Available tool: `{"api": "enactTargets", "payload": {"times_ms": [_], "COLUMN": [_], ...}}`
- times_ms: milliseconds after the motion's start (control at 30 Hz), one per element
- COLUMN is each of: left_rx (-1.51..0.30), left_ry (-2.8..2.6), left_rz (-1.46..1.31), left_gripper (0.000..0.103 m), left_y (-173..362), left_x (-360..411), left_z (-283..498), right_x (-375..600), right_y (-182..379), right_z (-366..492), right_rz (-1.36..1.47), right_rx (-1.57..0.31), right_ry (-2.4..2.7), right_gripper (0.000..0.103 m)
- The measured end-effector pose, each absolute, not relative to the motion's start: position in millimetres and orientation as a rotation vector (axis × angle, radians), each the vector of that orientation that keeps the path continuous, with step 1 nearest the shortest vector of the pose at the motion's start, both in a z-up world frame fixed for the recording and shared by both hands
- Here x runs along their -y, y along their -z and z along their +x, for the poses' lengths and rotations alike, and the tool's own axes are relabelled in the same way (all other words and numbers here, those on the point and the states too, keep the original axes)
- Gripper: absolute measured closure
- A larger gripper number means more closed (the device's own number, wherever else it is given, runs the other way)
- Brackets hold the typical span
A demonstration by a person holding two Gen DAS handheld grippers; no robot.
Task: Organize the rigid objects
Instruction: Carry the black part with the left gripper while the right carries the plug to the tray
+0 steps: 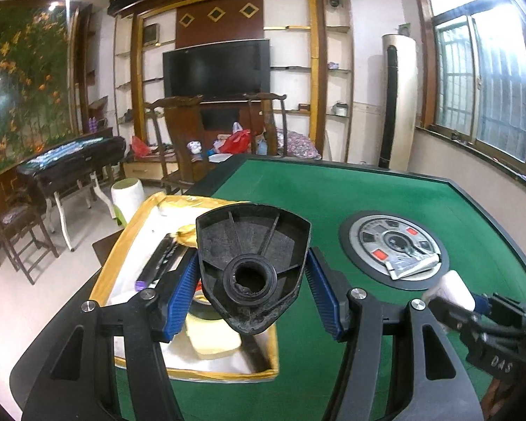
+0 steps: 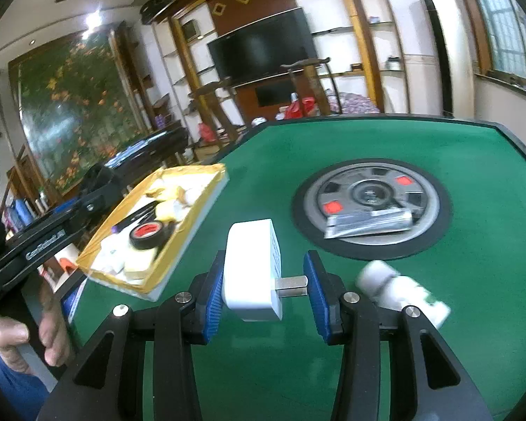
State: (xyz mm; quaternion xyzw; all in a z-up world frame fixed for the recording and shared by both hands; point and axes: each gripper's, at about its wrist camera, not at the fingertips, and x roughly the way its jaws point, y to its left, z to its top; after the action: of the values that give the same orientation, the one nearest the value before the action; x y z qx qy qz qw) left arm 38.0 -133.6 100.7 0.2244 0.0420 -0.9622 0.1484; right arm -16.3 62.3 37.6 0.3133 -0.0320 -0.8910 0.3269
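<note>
My left gripper [image 1: 250,280] is shut on a black ribbed plastic piece [image 1: 252,245] with a round hub, both blue pads pressing its sides. It hangs over the right part of a gold-rimmed box [image 1: 122,238] on the green table [image 1: 333,189]. My right gripper [image 2: 264,280] is shut on a white plug adapter [image 2: 250,266]: one pad is on its body, the other against its metal prongs. The adapter hangs just above the felt, to the right of the box [image 2: 193,170]. In the left wrist view the right gripper [image 1: 473,307] shows at the lower right with the adapter [image 1: 454,286].
The box holds a black tape roll [image 2: 147,235], a dark pen [image 1: 161,256] and pale yellow pieces. A silver tube [image 2: 368,222] lies on the table's round centre disc [image 2: 371,172]. A white bottle [image 2: 399,289] lies beside my right fingers. A person's hand [image 2: 14,340] shows lower left.
</note>
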Motion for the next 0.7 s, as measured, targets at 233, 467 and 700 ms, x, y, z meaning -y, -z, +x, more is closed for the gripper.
{"api": "enactTargets", "payload": {"times_ms": [233,467,700], "left_rx": [-0.161,-0.24,-0.375], "left_ry": [2.724,2.704,2.69], "left_rz": [0.676,0.773,0.989], "left_gripper": [0.043,0.043,0.043], "left_y": [-90,-84,-83], "left_x": [157,196,253], "left_z": [37,26,-15], "right_x": [-21,28,81], "right_y": [-38,-44,-55], "right_z": [-22,-32,-54], "right_rz": [0.852,0.893,0.927], "right_rx": [0.076,0.036,0.013], "right_ry": [2.241,2.182,2.133], "right_gripper": [0.064,0.064,0.064]}}
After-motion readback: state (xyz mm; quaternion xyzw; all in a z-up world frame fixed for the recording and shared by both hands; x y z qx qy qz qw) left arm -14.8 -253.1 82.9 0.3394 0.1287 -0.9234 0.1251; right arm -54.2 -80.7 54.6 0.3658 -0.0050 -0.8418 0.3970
